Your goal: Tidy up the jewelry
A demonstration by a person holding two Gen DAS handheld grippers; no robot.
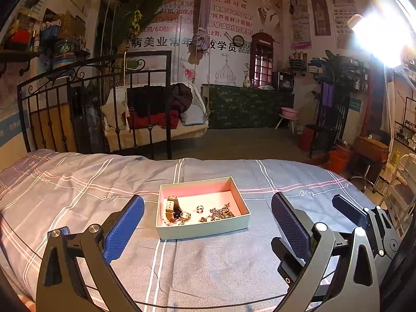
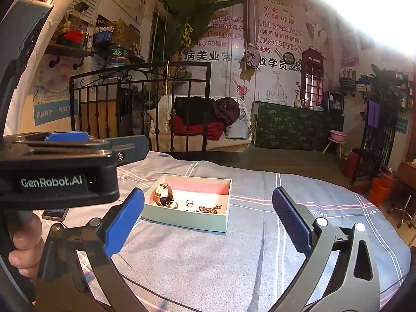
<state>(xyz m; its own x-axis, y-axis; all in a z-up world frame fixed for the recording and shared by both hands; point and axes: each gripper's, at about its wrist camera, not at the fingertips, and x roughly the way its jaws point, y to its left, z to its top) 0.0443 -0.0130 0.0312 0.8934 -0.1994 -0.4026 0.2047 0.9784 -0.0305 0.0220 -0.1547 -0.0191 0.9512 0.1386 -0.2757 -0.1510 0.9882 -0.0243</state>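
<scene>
A shallow pale green box [image 1: 205, 230] with a pink inside sits on the bed. It holds a brown-strap watch [image 1: 172, 208], a ring [image 1: 199, 209] and a tangle of chains and beads [image 1: 219, 213]. My left gripper [image 1: 208, 209] is open and empty, its blue pads either side of the box and nearer the camera. In the right wrist view the box [image 2: 187, 219] lies ahead to the left, with the watch [image 2: 163, 194] and ring [image 2: 189, 202] inside. My right gripper [image 2: 208, 209] is open and empty, just short of the box.
The bed has a grey-blue checked sheet [image 1: 78, 189]. A phone [image 2: 54, 213] lies on it at the left. A black iron bed frame [image 1: 93, 98] stands behind. The right gripper's body shows at the right of the left wrist view [image 1: 364, 215].
</scene>
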